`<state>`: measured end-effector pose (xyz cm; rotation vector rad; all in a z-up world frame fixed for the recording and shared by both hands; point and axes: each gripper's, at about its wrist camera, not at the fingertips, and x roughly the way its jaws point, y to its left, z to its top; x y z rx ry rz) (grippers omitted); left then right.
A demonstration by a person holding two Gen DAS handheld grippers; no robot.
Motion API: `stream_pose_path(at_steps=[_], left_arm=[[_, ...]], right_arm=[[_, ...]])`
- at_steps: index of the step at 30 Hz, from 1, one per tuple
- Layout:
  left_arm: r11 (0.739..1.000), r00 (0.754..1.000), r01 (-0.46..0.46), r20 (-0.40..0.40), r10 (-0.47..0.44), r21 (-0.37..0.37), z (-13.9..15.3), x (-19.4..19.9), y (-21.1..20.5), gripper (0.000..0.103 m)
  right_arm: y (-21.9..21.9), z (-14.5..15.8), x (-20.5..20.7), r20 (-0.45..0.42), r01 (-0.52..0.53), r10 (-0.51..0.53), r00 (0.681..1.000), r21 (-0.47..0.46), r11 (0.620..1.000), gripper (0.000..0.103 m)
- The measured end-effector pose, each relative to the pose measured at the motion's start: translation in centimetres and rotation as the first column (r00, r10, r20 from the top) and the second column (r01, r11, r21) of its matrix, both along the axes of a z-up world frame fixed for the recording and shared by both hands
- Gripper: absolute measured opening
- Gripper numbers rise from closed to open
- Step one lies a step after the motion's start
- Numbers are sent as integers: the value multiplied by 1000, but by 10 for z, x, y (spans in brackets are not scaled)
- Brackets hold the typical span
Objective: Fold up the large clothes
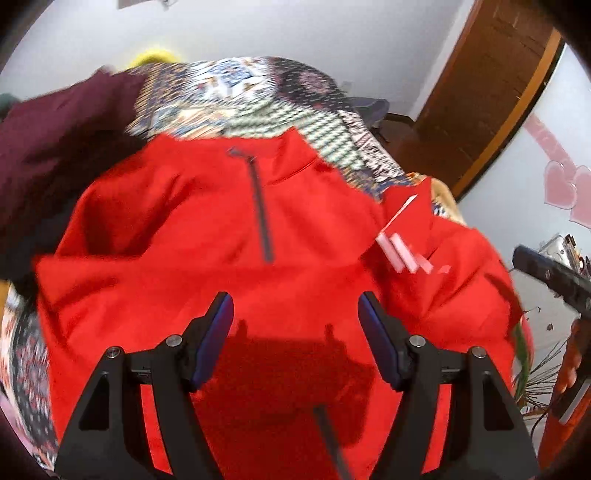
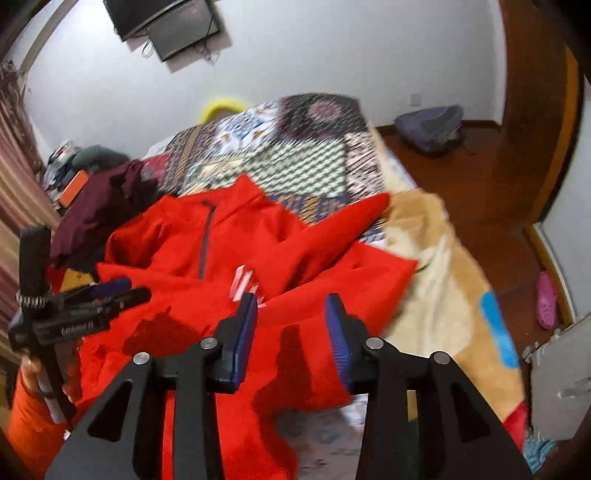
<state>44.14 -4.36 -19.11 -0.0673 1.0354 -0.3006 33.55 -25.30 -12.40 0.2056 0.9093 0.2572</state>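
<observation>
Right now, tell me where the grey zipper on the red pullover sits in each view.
Left wrist view: the zipper runs down from the collar, upper centre, above the left gripper.
Right wrist view: the zipper lies left of centre, above and left of the right gripper.
Shared landmark: the patterned quilt behind the red pullover.

**Pullover spread across the near half of the bed**

The pullover (image 2: 236, 236) lies on the bed (image 2: 436, 258), collar toward the far end, one sleeve (image 2: 343, 221) thrown out to the right. A second garment (image 2: 99, 206) is heaped just left of it. A backpack (image 2: 430, 127) sits on the floor far right, a slipper (image 2: 546, 304) on the floor near right. A screen (image 2: 166, 22) hangs on the far wall.
</observation>
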Motion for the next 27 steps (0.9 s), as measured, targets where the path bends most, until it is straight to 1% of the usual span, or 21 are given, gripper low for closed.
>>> stream_pose_path(at_steps=[4,7,11,14,18,19,21,22,23,24,25,26,27], left_arm=[[999,999,46,-19,-46,2,-2,32,-31,69],[997,995,80,-59,-80,0,-13,57,-58,69],[992,983,118,-139,-123,-43,-35,84,-91,69],[987,970,149,-181,-159,-66,-49,96,-113,69],[974,955,216,-195,-225,-65,-61,105,-140,69],[973,952,224,-200,-232,-65,-64,107,-146,69],[977,957,209,-197,-215,-48,-69,112,-150,69],[978,958,204,-197,-209,-46,-71,114,-151,66],[980,960,194,-196,-201,-53,-73,116,-151,60],[980,959,190,-201,-199,-63,-74,118,-149,42],[980,958,183,-211,-195,-76,-75,120,-147,29],[981,958,176,-213,-190,-85,-76,121,-145,25],[981,960,172,-208,-188,-91,-75,121,-143,17]], right_arm=[[-17,-2,5,-3,34,-34,999,-5,999,35],[-27,-9,9,-16,55,-55,998,-1,999,36],[-32,-17,16,-26,60,-61,998,-25,998,36],[-33,-24,20,-35,52,-54,998,-37,998,36],[-33,-34,25,-49,45,-48,998,-50,998,36],[-33,-35,25,-51,44,-47,998,-54,998,36],[-31,-41,27,-62,39,-43,997,-70,997,36],[-31,-44,27,-67,38,-43,997,-72,997,36],[-30,-47,28,-76,37,-42,996,-73,997,36],[-30,-50,29,-84,36,-42,996,-73,997,36],[-30,-52,29,-91,35,-42,995,-74,997,36],[-30,-54,29,-98,34,-42,994,-75,997,36],[-29,-57,29,-107,34,-42,993,-75,997,36]])
